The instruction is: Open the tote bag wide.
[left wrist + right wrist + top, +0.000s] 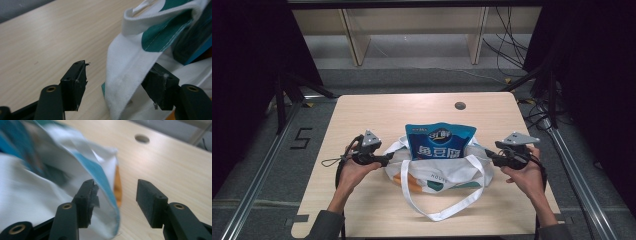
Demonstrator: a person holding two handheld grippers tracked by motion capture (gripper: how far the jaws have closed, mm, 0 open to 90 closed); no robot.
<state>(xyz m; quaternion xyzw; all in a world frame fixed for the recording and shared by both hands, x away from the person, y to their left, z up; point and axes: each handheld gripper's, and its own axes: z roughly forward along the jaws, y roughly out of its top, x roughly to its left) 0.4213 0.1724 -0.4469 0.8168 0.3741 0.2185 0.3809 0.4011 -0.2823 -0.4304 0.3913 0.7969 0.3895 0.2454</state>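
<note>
A white tote bag with teal and orange print lies in the middle of the table, and a blue snack packet stands upright in its mouth. My left gripper is at the bag's left rim. In the left gripper view it stands open, with the bag's white hem hanging loose between the jaws, close to the right one. My right gripper is at the bag's right rim. It is open too: the bag's edge drapes over its left jaw, and bare table shows in the gap.
The bag's long white strap loops toward the table's near edge. A round hole sits in the light wooden tabletop at the far side. Metal rails and cables run along the floor on both sides.
</note>
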